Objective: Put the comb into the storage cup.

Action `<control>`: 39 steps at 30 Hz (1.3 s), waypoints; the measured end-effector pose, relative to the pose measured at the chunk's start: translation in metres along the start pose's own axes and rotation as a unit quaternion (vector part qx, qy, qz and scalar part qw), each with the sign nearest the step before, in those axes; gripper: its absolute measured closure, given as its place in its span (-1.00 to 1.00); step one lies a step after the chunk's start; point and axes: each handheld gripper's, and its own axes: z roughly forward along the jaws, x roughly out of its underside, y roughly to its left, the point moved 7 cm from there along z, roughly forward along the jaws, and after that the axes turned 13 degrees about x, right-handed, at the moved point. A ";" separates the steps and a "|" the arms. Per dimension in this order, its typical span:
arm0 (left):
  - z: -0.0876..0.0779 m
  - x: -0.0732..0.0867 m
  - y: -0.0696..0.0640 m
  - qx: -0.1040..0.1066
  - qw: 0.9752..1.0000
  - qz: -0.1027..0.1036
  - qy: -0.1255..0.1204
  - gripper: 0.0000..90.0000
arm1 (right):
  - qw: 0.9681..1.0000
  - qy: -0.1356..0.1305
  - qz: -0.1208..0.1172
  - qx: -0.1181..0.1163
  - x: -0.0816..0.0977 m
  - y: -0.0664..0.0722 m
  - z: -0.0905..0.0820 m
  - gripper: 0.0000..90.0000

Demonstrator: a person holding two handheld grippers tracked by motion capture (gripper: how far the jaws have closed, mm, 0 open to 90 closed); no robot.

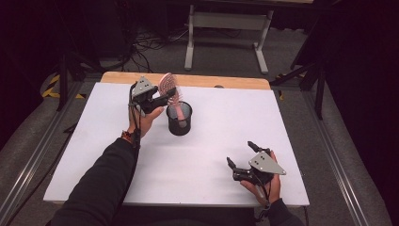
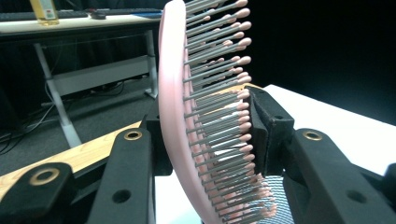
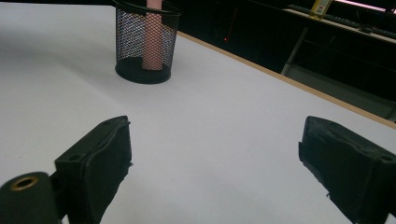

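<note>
Between the jaws of the left gripper (image 1: 162,96) stands a pink hairbrush (image 1: 167,87) — its head is pinched from both sides, one jaw on the smooth back, the other against the pink-tipped metal bristles, as the left gripper view (image 2: 210,140) makes plain. The brush's handle runs down from the jaws into a black mesh cup (image 1: 179,118), which stands on the white desk (image 1: 94,155) directly below and just beside the left gripper. In the right gripper view the pink handle (image 3: 152,39) shows through the mesh of the cup (image 3: 144,44), upright or nearly so, its foot near the cup's floor.

Near the desk's front edge, well apart from the cup, the right gripper (image 1: 241,157) is held low over the white surface. Its jaws are spread wide with only bare desk between them (image 3: 215,163) — they point toward the cup, which lies ahead of them and to their left. A hand (image 1: 263,188) grips this tool from behind; the left hand (image 1: 148,117) does the same under the left gripper, its dark sleeve (image 1: 103,183) trailing back toward the desk's front edge.
</note>
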 end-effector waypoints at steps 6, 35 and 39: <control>-0.003 0.005 0.005 -0.007 1.000 -0.010 -0.009 0.27 | 1.000 -0.003 -0.003 0.004 -0.001 0.001 0.001 -0.78; -0.002 0.013 0.005 -0.024 0.998 0.021 0.044 0.08 | 1.000 0.002 -0.026 -0.001 0.000 0.008 0.002 -0.70; -0.002 0.012 0.002 -0.021 0.998 0.032 0.045 0.10 | 1.000 0.005 -0.031 0.000 0.001 0.008 0.002 -0.70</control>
